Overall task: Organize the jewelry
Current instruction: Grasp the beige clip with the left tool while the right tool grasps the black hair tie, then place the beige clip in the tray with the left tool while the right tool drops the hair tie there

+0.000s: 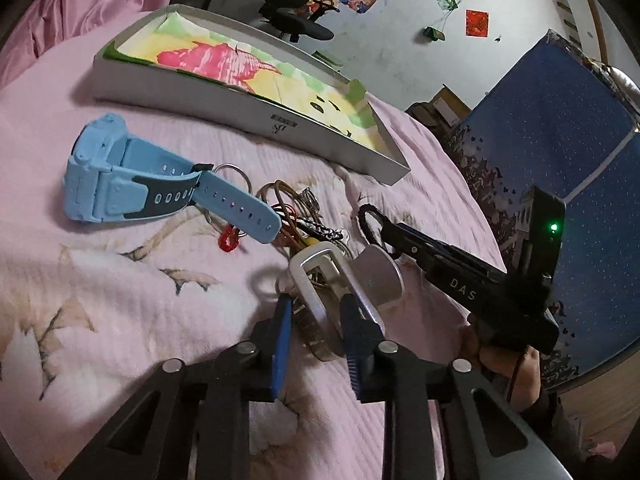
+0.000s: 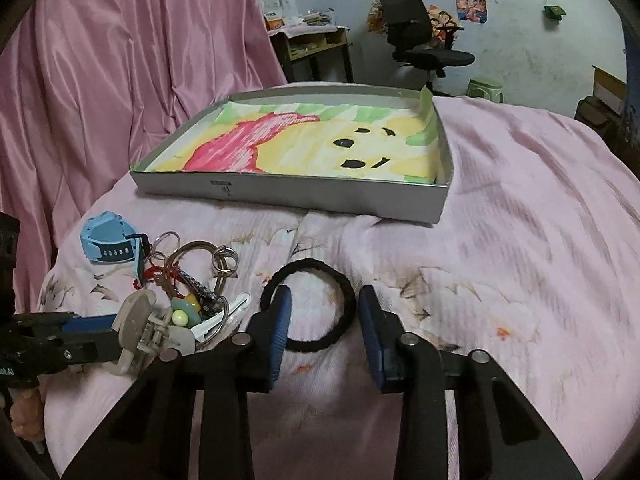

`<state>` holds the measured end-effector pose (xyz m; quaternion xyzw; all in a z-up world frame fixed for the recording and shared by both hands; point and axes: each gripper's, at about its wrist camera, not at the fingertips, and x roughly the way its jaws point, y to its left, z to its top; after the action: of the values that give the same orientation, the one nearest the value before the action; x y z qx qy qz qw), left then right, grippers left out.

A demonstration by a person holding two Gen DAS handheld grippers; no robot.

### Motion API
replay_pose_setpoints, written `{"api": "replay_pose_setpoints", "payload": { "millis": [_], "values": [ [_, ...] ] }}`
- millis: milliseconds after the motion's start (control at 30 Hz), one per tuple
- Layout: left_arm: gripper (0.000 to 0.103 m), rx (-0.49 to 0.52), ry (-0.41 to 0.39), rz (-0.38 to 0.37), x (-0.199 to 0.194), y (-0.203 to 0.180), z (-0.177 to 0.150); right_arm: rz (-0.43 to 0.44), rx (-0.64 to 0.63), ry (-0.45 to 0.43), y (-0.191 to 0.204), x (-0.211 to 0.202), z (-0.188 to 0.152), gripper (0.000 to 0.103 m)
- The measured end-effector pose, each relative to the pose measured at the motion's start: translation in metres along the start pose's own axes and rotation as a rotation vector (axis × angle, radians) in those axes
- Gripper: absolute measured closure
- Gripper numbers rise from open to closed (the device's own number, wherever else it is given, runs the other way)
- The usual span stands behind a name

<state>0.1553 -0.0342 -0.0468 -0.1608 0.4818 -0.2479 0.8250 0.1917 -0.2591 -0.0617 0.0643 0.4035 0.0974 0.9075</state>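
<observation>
- The grey hair claw (image 1: 344,280) lies at the 5 o'clock edge of the jewelry heap on the bed; the left tongs (image 1: 316,312) are clenched on it, blue pads on either side of its frame. Its lower end is hidden behind the tongs.
- In the right wrist view the same claw (image 2: 136,328) shows at 8 o'clock, gripped side-on.
- The black hair tie (image 2: 312,304) lies on the pink bedspread (image 2: 520,260) at 3 o'clock of the heap. The right tongs (image 2: 324,320) straddle its near arc; whether the pads press it cannot be told, and part of the loop is hidden behind the fingers.
- The tangle of key rings and charms (image 2: 200,284) overlaps so much that single pieces are hard to make out.
- The blue watch (image 1: 120,176) lies at 10 o'clock of the tangle, its strap across the rings.
- The open box (image 2: 296,196), lined with a coloured drawing, sits at 12 o'clock.
- The desk chair (image 2: 420,40) beyond is blurred.
</observation>
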Motion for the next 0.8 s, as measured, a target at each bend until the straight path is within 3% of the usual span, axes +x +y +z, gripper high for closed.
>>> {"api": "replay_pose_setpoints", "payload": {
  "millis": [100,233,333,567,800],
  "values": [
    [0.083,-0.01,0.006,-0.004,0.002,0.002,0.0,0.003,0.025,0.024,-0.004,0.005,-0.001,0.086],
    [0.094,-0.013,0.011,0.012,0.002,0.003,-0.001,0.0,0.039,0.033,-0.006,0.005,-0.005,0.096],
    [0.095,-0.005,-0.006,0.018,0.0,0.001,-0.001,-0.002,0.034,0.023,-0.006,0.005,-0.006,0.098],
    [0.095,0.052,-0.101,0.037,-0.022,-0.017,0.0,0.019,0.019,-0.08,-0.003,-0.018,-0.006,0.098],
    [0.095,0.071,-0.231,0.09,-0.046,-0.028,0.048,0.045,0.042,-0.2,0.0,-0.032,0.012,0.098]
  ]
}}
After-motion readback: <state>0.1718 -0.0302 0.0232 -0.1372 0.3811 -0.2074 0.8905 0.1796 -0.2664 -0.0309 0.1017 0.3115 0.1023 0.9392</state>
